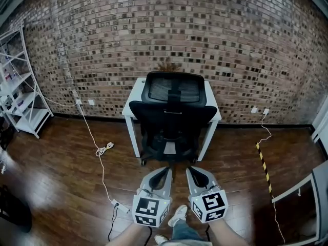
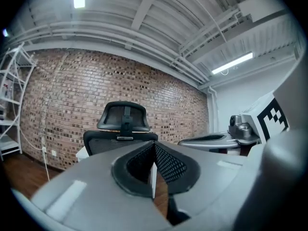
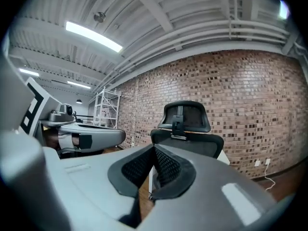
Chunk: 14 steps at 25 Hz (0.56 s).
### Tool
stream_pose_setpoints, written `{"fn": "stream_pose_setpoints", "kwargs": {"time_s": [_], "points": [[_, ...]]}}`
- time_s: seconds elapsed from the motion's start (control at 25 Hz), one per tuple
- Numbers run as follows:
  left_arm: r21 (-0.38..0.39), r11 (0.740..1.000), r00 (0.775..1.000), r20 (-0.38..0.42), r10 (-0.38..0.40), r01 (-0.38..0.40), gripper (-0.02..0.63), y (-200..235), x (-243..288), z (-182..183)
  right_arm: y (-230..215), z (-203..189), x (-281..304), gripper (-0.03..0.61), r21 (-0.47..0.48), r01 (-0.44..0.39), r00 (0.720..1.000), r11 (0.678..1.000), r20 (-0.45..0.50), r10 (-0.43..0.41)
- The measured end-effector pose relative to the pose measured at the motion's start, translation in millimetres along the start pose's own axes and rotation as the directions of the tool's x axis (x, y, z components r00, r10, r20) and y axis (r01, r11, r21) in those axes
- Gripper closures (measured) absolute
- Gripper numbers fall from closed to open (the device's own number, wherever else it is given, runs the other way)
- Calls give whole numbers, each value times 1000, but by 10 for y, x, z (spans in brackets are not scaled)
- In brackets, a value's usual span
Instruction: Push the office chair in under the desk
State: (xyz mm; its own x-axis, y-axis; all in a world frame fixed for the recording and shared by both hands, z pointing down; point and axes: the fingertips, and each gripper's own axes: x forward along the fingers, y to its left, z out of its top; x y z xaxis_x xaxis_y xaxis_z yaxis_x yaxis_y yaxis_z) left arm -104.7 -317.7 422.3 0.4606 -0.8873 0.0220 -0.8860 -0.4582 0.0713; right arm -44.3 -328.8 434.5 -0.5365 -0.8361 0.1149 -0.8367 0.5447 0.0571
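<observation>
Showing the office chair [image 1: 173, 114] standing against the white worktop [image 1: 132, 100], between its front legs, with the backrest turned toward the person and a brick wall [image 1: 230, 45] behind. The left gripper [image 1: 167, 169] and right gripper [image 1: 189, 169] hang side by side above the wooden floor [image 1: 61, 173], just short of the chair's base and not touching it. Both grippers have their jaws closed together with nothing between them. A white shelf rack [image 1: 20, 86] stands at far left.
</observation>
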Motion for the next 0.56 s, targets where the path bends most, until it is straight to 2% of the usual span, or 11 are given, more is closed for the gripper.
{"fn": "stream_pose_setpoints", "kwargs": {"time_s": [0.56], "points": [[24, 1000, 1000, -3, 10, -10, 597, 33, -18, 47, 50, 29, 78, 578, -5, -24, 1000, 1000, 13, 24]]}}
